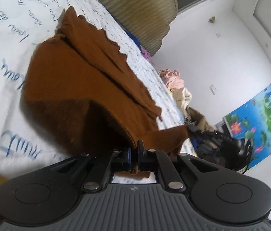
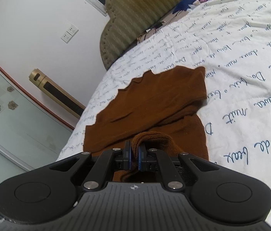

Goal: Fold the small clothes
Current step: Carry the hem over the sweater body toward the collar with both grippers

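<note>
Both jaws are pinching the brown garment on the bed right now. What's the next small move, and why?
Probably carry both pinched edges together up and over toward the scalloped far hem, then lay them down. The left gripper and right gripper are each shut on a fold of the brown garment, whose near edge is lifted off the printed bedsheet while the rest lies flat, so the fold looks half made.

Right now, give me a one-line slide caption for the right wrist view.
Right tongs shut on a fold of the brown garment spread on the script-printed bedsheet.
</note>
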